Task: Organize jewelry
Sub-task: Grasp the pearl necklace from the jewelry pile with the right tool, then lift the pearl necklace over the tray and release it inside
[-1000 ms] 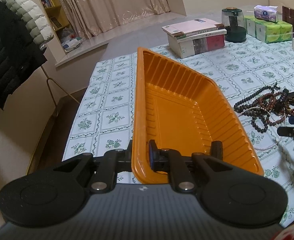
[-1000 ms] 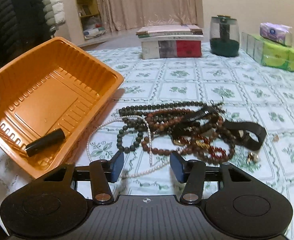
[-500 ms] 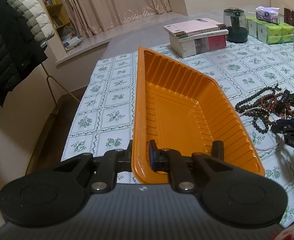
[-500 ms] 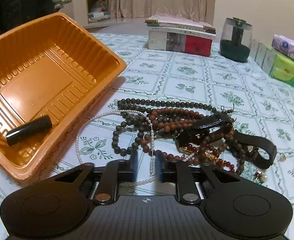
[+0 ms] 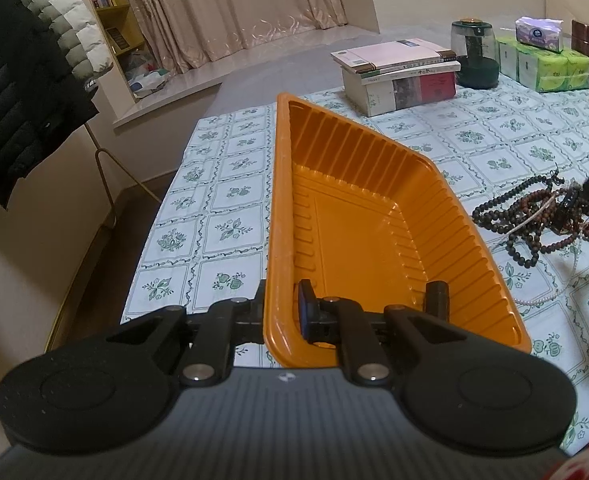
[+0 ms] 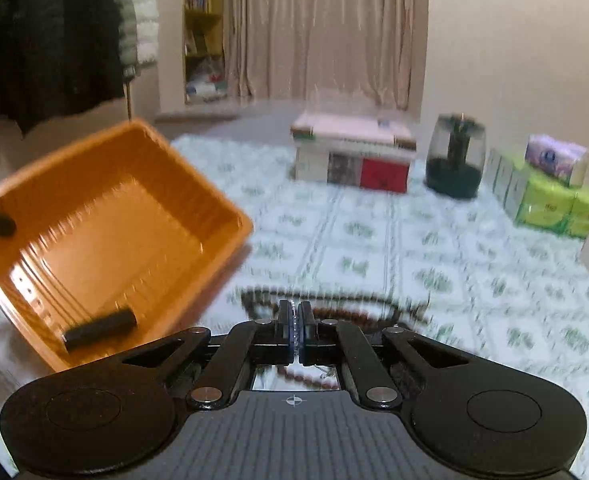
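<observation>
Right gripper point(image 6: 294, 330) has its jaws pinched nearly together on the pearl strand point(image 6: 293, 322), a thin line of white beads showing between the pads. The jaws have just been closing on it. Just beyond, the bead pile point(image 5: 542, 216) lies tangled on the tablecloth point(image 5: 230, 200), the strand trailing out of it. Left gripper point(image 5: 280, 312) is clamped narrow on the near rim of the orange tray point(image 5: 354, 232), tipping it toward the pile. The risk, as I judge it: the strand is snagged among the darker beads, so lifting could drag the heap along or pull the pearls from a thin grip.
</observation>
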`<act>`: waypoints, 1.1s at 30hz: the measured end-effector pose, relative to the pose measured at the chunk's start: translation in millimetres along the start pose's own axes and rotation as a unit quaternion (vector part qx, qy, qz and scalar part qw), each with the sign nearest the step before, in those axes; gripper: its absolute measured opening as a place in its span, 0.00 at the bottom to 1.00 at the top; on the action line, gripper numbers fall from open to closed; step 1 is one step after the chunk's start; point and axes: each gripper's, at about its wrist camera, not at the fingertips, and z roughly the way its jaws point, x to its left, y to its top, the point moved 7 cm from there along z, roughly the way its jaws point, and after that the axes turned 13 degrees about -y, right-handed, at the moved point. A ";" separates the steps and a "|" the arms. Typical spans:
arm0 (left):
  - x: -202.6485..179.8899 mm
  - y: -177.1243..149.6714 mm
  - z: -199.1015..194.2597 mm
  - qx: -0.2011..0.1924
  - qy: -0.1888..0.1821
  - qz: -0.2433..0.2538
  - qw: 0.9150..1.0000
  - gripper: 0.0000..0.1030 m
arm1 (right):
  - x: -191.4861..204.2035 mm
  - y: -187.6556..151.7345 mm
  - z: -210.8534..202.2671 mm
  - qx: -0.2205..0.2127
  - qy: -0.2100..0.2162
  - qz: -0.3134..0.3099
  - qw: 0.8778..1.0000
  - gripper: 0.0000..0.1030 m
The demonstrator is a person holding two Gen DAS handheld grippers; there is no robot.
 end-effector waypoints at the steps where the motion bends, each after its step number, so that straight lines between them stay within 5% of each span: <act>1: -0.1 -0.3 -0.1 0.000 0.000 -0.001 1.000 0.12 | -1.0 7.2 -4.5 -0.009 0.001 -0.001 1.000 0.02; 12: 2.2 -1.7 -1.4 -0.005 -0.002 -0.008 1.000 0.12 | 11.4 81.3 -42.6 -0.090 0.046 -0.028 0.994 0.02; 24: 5.2 -2.9 -0.9 -0.006 -0.008 -0.012 1.000 0.12 | 65.8 156.0 -66.5 -0.146 0.148 -0.038 0.978 0.02; 33: 7.1 -3.6 0.5 -0.005 -0.012 -0.014 1.000 0.12 | 109.4 143.7 -35.9 -0.106 0.182 -0.073 0.975 0.02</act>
